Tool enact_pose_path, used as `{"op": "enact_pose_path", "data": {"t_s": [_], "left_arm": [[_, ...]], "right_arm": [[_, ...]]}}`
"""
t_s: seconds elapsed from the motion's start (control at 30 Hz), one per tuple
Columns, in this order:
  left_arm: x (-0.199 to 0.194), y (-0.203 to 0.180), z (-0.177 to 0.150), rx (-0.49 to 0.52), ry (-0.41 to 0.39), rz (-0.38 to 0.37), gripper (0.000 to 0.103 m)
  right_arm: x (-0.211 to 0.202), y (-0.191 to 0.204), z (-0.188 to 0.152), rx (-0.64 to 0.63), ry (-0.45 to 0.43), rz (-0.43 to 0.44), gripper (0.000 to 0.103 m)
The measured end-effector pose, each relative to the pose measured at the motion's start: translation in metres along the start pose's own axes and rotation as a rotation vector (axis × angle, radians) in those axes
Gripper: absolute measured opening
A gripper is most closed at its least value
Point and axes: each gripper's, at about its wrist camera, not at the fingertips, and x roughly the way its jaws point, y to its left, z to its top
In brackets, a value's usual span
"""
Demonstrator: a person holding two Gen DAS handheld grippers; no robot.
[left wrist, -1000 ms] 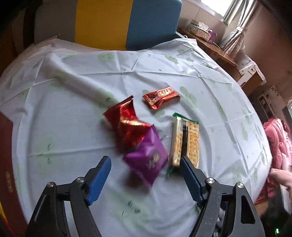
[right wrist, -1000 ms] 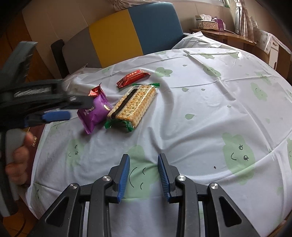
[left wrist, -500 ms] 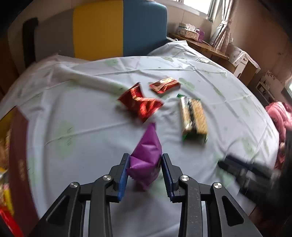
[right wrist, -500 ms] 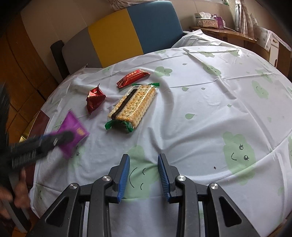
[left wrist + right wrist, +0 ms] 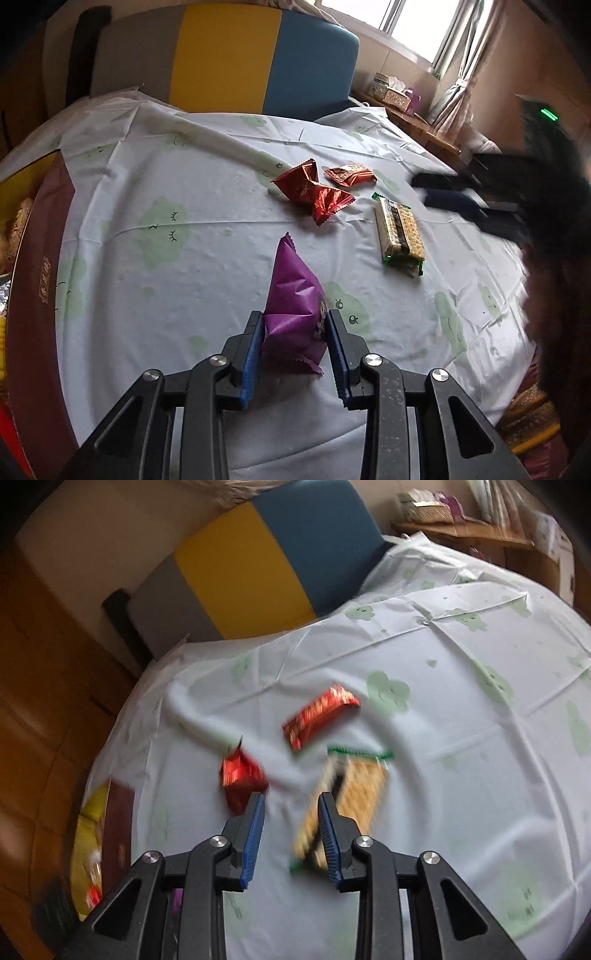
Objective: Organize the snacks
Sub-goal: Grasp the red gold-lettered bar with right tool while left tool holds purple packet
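We hold the purple snack packet (image 5: 293, 306) pinched in our left gripper (image 5: 294, 345) above the tablecloth (image 5: 207, 258), while our right gripper (image 5: 290, 834), jaws parted and empty, hovers by the cracker pack (image 5: 356, 794).

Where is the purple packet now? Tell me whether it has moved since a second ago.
Yes. The purple packet left its spot beside the crackers and is clamped in the left claw, nearer the camera.
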Motion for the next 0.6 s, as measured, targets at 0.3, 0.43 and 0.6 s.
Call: {"op": "enact_pose_path", "data": {"t_s": [0.3, 0.43, 0.6], "left_arm": [[-0.002, 0.012, -0.004, -0.057, -0.018, -0.062, 0.035], [-0.002, 0.015, -0.007, -0.069, -0.028, -0.084, 0.035], [-0.002, 0.015, -0.008, -0.073, -0.027, -0.091, 0.034]], "right_arm": [[0.082, -0.007, 0.06, 0.195, 0.077, -0.072, 0.03], [0.109, -0.005, 0.069, 0.184, 0.096, -0.148, 0.03], [0.124, 0.012, 0.08, 0.075, 0.109, -0.153, 0.025]]}}
